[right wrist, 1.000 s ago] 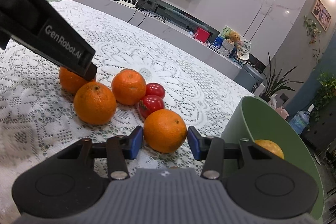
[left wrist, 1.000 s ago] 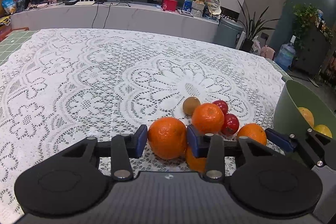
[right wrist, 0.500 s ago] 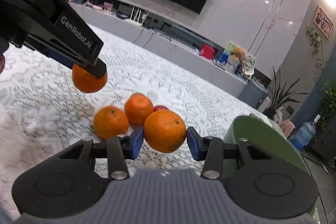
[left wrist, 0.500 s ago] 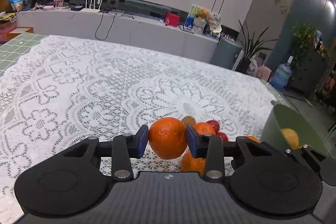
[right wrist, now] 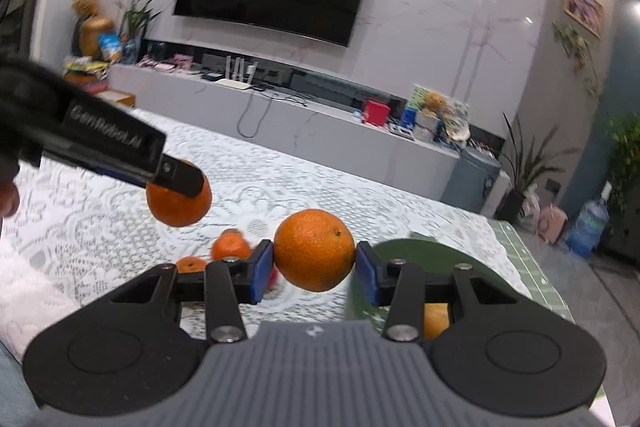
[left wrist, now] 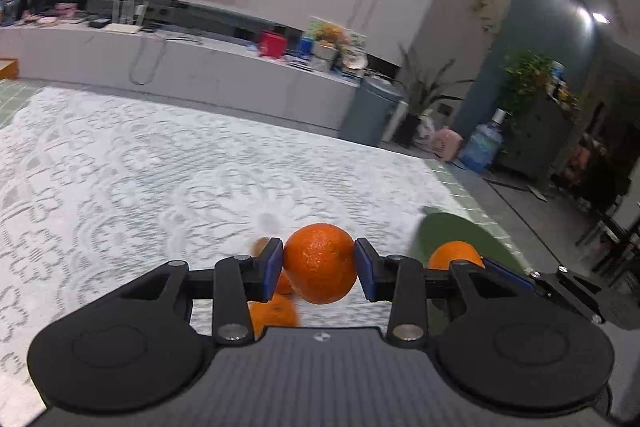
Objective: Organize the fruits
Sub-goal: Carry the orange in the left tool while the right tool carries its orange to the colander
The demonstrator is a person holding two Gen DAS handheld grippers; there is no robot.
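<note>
My left gripper (left wrist: 319,263) is shut on an orange (left wrist: 320,263) and holds it in the air above the lace-covered table. My right gripper (right wrist: 314,260) is shut on another orange (right wrist: 314,255), also lifted. The left gripper with its orange (right wrist: 179,205) shows at the left of the right wrist view. The right gripper's orange (left wrist: 455,255) shows in front of the green bowl (left wrist: 460,231) in the left wrist view. The green bowl (right wrist: 424,259) sits at the right, with an orange fruit (right wrist: 435,319) inside. Loose oranges (right wrist: 231,247) and a red fruit lie on the table below.
The table has a white lace cloth (left wrist: 140,179). A kiwi (left wrist: 260,247) is blurred behind the left finger. A TV console (right wrist: 280,115), a grey bin (left wrist: 370,115), plants and a water bottle (left wrist: 482,147) stand beyond the table's far edge.
Both grippers have risen with their oranges, well above the table. The remaining fruit and the bowl have dropped lower in both views.
</note>
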